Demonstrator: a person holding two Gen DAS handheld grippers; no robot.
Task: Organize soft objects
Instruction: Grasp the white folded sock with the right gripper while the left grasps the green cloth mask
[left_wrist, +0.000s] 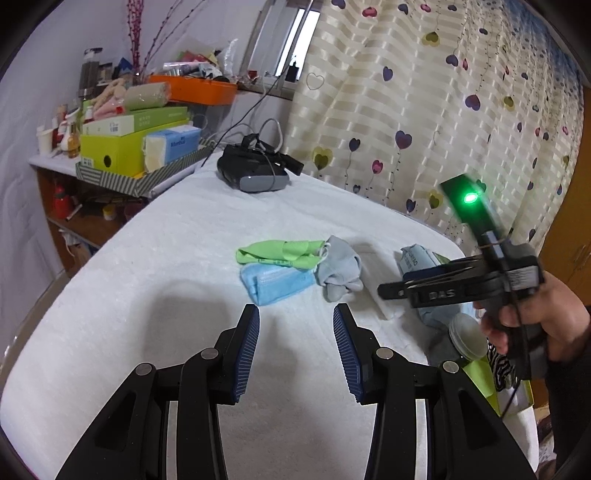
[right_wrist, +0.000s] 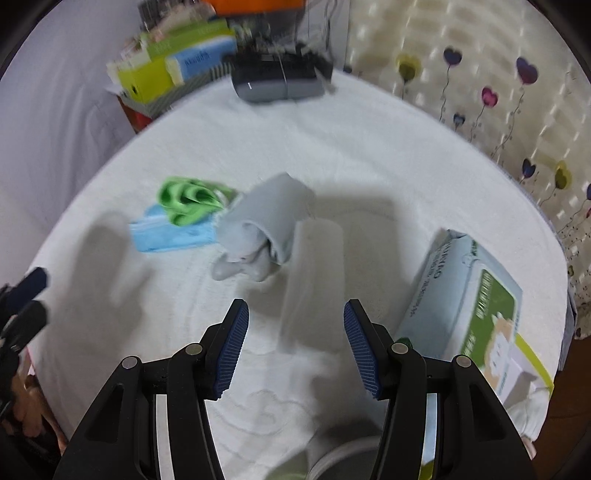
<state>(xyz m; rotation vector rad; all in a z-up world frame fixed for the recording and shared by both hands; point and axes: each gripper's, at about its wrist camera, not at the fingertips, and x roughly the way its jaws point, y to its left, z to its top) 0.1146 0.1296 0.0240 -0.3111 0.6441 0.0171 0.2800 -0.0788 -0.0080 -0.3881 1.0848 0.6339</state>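
Note:
On the white bed cover lie a green cloth, a pale blue pack of masks and a crumpled grey cloth, all close together. My left gripper is open and empty, just short of the blue pack. My right gripper is open too. A white folded cloth lies ahead of it, its near end showing between the tips, and the pads stand clear of it. The grey cloth is just left of that. The right wrist view is blurred.
A wipes pack lies at the right on a green box. A black headset with cables sits at the far edge. A cluttered shelf with boxes stands at the left, a heart-patterned curtain behind. A grey-lidded jar stands by the hand.

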